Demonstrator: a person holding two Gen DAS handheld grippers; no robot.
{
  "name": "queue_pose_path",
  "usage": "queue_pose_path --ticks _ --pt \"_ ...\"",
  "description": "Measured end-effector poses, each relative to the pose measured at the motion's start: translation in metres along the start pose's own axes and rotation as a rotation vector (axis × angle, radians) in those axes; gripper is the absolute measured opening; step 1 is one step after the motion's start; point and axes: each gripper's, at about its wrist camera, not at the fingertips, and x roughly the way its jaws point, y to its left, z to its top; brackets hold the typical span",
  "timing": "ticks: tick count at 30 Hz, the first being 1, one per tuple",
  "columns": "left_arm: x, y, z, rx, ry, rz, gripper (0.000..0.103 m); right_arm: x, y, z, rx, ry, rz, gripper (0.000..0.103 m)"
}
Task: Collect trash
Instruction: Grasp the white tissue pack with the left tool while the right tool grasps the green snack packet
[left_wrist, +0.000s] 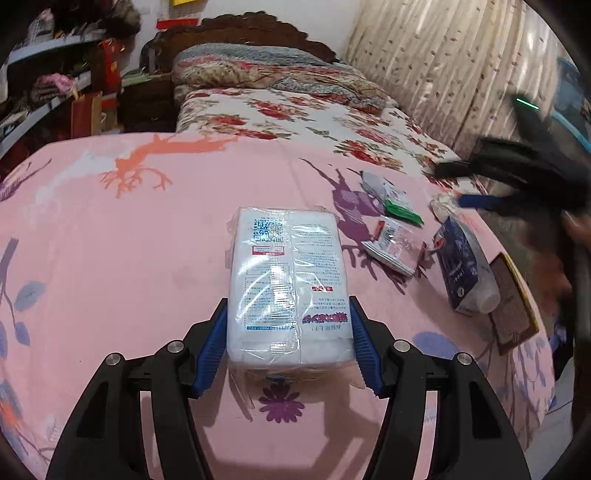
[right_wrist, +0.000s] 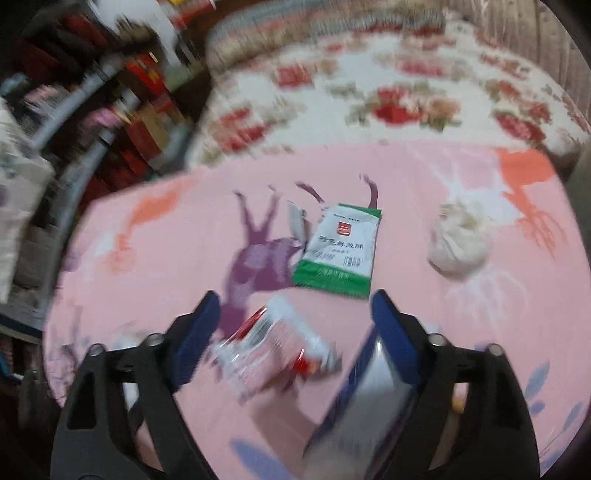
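The left claw (left_wrist: 288, 345) has its blue pads pressed against both sides of a plastic-wrapped white pack (left_wrist: 288, 284), printed with text and a square code, which lies on the pink bedsheet (left_wrist: 147, 240). The near end of the pack sits between the pads, and the rest stretches away across the sheet.

To the right of it the litter is scattered on the same sheet: a green-and-white sachet (right_wrist: 338, 251), a clear wrapper with red print (right_wrist: 273, 347), a crumpled white tissue ball (right_wrist: 461, 240) and a dark blue packet (left_wrist: 463, 269) lying near the bed's edge, just beside a brown booklet (left_wrist: 513, 302).

The right claw (right_wrist: 291, 321) hangs over this litter with its jaws spread wide and nothing clamped. The red-printed wrapper lies below the gap, and the blue packet shows close by its right finger. That view is blurred, so I cannot tell whether anything touches the pads.

Beyond the sheet lies a floral quilt (left_wrist: 295, 114).
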Motion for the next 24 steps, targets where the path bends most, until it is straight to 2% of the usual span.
queue_pose_path --ticks 3,6,9,12,13,14,16,17,18,22,24 --pt "0.0 -0.01 -0.002 0.047 -0.01 0.0 0.059 0.048 0.001 0.027 -0.011 0.135 -0.124 0.091" --pt "0.001 -0.014 -0.002 0.069 -0.011 -0.019 0.06 0.073 0.002 0.037 -0.03 0.212 -0.175 0.091" --pt "0.004 -0.009 0.0 0.05 0.003 -0.052 0.06 0.086 0.004 0.039 -0.066 0.243 -0.229 0.091" --pt "0.005 -0.003 0.0 0.016 0.009 -0.082 0.06 0.092 -0.002 0.038 -0.057 0.252 -0.214 0.091" --pt "0.005 -0.001 0.001 0.006 0.009 -0.089 0.06 0.091 -0.001 0.038 -0.069 0.244 -0.211 0.086" --pt "0.006 0.0 0.002 0.001 0.009 -0.094 0.06 0.088 0.001 0.037 -0.09 0.226 -0.202 0.072" --pt "0.007 0.002 0.002 -0.01 0.013 -0.106 0.06 0.083 0.006 0.036 -0.113 0.218 -0.176 0.058" --pt "0.007 0.002 0.002 -0.012 0.014 -0.108 0.06 0.08 0.006 0.035 -0.114 0.212 -0.164 0.044" --pt "0.007 0.002 0.002 -0.013 0.013 -0.108 0.06 0.078 0.007 0.033 -0.117 0.207 -0.149 0.038" --pt "0.005 -0.001 0.002 -0.006 0.0 -0.099 0.06 0.066 0.018 0.023 -0.136 0.171 -0.102 0.029" --pt "0.004 -0.001 0.001 -0.003 -0.004 -0.096 0.06 0.057 0.027 0.016 -0.149 0.144 -0.076 0.028"
